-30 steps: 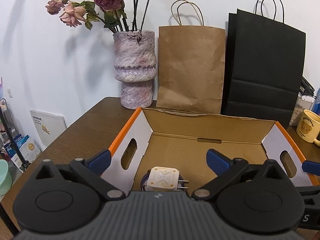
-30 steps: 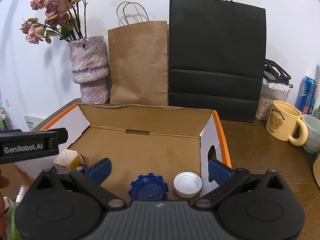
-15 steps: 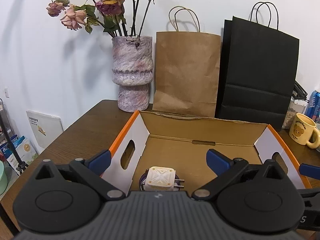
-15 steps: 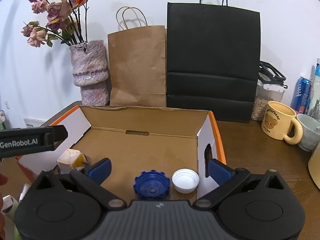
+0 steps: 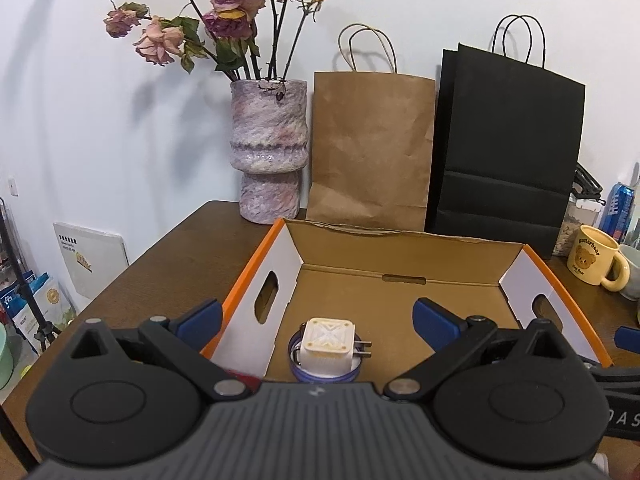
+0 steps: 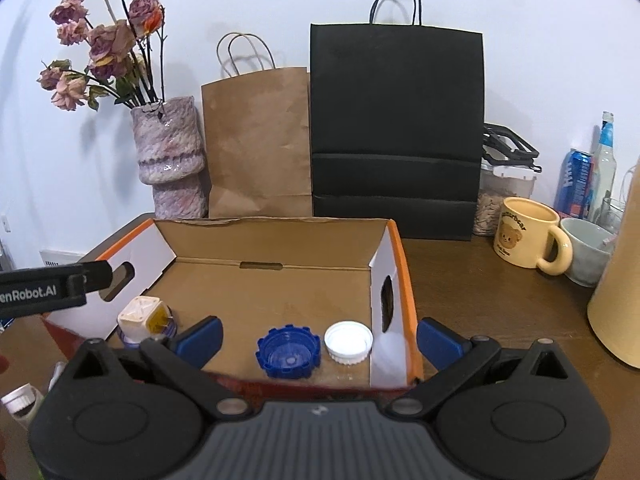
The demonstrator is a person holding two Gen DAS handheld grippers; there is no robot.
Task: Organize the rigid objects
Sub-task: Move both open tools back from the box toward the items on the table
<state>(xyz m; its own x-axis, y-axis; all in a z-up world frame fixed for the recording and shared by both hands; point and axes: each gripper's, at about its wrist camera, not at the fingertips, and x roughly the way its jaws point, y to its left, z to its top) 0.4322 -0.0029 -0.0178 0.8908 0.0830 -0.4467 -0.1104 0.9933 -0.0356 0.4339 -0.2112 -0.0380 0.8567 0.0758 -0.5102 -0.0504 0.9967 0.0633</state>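
An open cardboard box [image 5: 256,264] with orange edges stands on the brown table. Inside, near its left wall, a white plug adapter [image 5: 329,342] rests on a bluish round lid [image 5: 298,372]. The right wrist view shows the same adapter [image 6: 140,316], plus a blue ridged cap [image 6: 288,350] and a white cap [image 6: 348,342] on the box floor [image 6: 272,292] near the front right corner. My left gripper [image 5: 316,317] is open just before the adapter, touching nothing. My right gripper [image 6: 319,336] is open too, straddling the two caps from the near side, apart from them.
Behind the box stand a mottled vase [image 5: 269,152] of dried roses, a brown paper bag [image 5: 372,148] and a black paper bag [image 6: 396,132]. A bear mug [image 6: 524,238], a grey cup [image 6: 588,250], cans and a tall tan cylinder [image 6: 620,280] crowd the right side.
Both grippers have drawn back and risen a little, so the box and its contents sit lower and farther off. Their fingers stayed open; the adapter and caps have not moved.
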